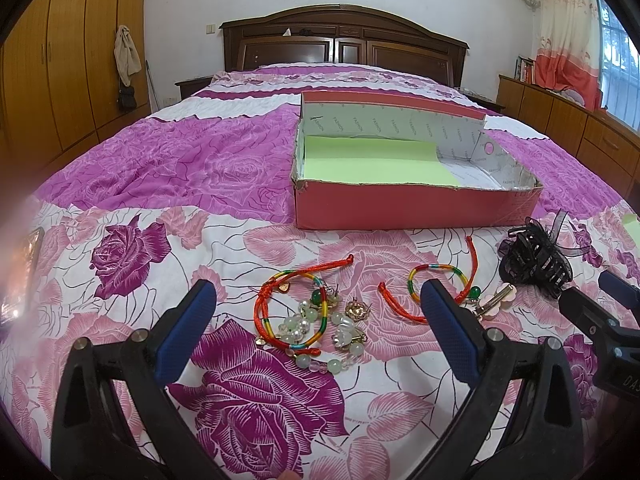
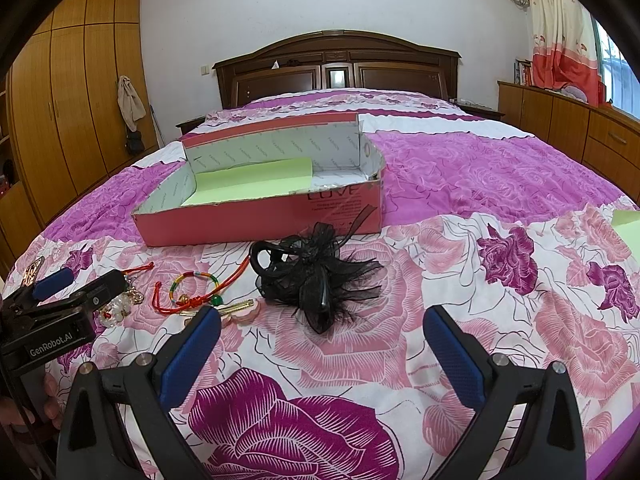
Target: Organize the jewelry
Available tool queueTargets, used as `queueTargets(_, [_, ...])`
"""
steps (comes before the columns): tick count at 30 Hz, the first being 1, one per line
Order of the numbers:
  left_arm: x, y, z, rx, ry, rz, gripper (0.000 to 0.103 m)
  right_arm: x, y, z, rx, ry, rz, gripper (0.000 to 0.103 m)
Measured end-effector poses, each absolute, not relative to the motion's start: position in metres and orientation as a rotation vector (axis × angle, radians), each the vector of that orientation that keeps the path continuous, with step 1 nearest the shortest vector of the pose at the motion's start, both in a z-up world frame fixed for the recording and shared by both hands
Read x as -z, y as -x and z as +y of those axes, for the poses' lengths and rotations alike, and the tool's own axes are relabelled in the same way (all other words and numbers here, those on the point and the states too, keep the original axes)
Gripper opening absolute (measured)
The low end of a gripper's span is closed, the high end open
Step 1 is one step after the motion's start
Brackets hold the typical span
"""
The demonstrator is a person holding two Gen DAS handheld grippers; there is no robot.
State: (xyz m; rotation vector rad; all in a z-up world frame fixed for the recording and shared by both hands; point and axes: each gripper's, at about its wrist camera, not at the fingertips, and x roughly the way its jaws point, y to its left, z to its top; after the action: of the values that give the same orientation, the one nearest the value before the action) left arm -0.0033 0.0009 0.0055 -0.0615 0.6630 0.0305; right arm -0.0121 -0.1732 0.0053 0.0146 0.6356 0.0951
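On the bed [image 1: 120, 168], the left gripper [image 1: 320, 308] has its fingers [image 1: 448, 332] spread wide and empty over a pile of bead and cord bracelets [image 1: 304, 320]. A second cord bracelet [image 1: 436, 280] lies just right of it. The right gripper [image 2: 322, 340] is equally wide open, holding nothing, just short of the black hair clip [image 2: 312, 276]. The pink box [image 2: 256, 216] sits open beyond.
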Motion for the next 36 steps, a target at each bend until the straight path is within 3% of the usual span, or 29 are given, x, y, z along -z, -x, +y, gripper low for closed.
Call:
queueTargets(19, [-0.013, -0.004, 0.009, -0.022, 0.095, 0.676, 0.095, -0.012, 0.012, -0.175, -0.099, -0.018, 0.639, 0.103])
queueTargets(31, [-0.008, -0.028, 0.025, -0.009, 0.144, 0.797, 0.095, -0.031, -0.011, -0.176, -0.120, -0.056, 0.717, 0.103])
queueTargets(36, [-0.006, -0.039, 0.021, 0.012, 0.101, 0.854, 0.087, -0.029, -0.026, -0.180, -0.106, -0.084, 0.761, 0.103])
